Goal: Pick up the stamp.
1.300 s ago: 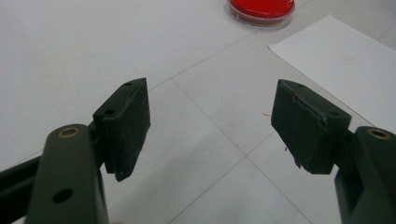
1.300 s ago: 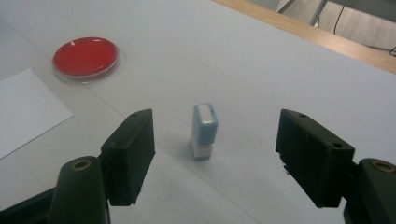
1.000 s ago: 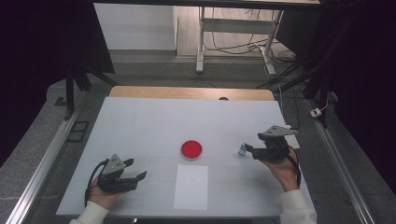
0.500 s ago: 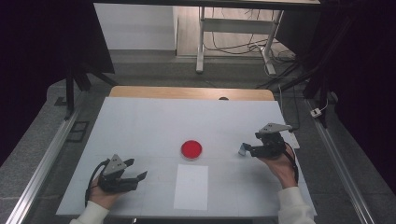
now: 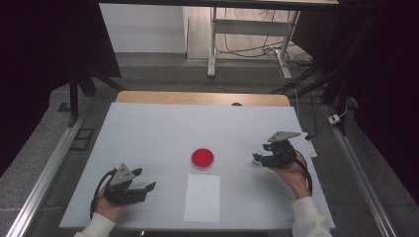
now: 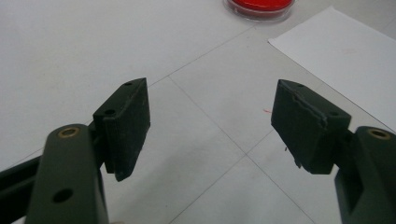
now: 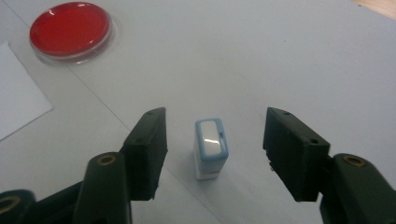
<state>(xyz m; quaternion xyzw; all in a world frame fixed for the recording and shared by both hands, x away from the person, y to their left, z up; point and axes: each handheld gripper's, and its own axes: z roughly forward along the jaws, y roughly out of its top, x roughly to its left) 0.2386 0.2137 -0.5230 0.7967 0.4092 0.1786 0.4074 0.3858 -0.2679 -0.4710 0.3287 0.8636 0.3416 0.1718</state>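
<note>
A small white stamp with a pale blue top stands upright on the white table. My right gripper has a jaw on either side of it. Those jaws have just been closing, and a gap still shows between each pad and the stamp. In the high view the right gripper sits at the table's right, pointing left at the stamp. A round red dish lies mid-table, with a white sheet of paper just in front of it. My left gripper rests at the front left, open and holding nothing.
A wooden strip runs along the table's far edge. Metal rails flank the table on both sides. The left gripper view catches the red dish and the paper's corner ahead of the jaws.
The right gripper has edged slightly to the left around the stamp. The left hand and its gripper have stayed where they were.
</note>
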